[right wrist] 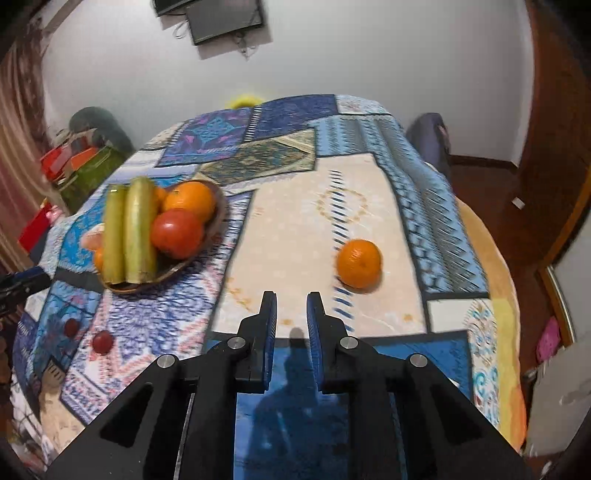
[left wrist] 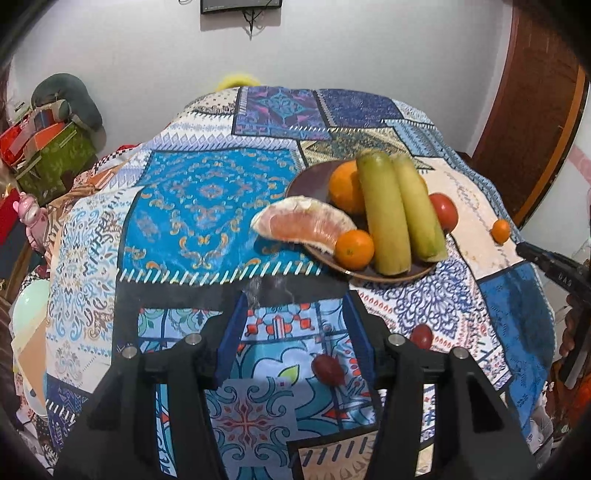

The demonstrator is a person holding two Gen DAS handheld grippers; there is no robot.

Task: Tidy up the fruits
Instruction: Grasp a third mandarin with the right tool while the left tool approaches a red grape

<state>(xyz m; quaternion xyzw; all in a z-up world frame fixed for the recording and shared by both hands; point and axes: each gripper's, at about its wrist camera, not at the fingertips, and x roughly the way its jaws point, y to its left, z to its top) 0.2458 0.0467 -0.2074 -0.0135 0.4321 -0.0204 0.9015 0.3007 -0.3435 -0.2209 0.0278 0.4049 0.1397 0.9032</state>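
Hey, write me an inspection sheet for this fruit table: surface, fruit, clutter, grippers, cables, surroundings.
Surface: patchwork cloth covers the table.
Job's things: brown plate holds two green bananas, oranges, a red tomato and a pomelo wedge. A loose mandarin and two red grapes lie on the cloth.
Clutter: nothing seen on the table.
Grippers: left hand-held gripper open, empty, one grape by its right finger. Right hand-held gripper empty, a narrow gap between its fingers, mandarin ahead to its right.
Cables: wires hang under the wall screen.
Surroundings: white wall, wooden door, piled bags at left.
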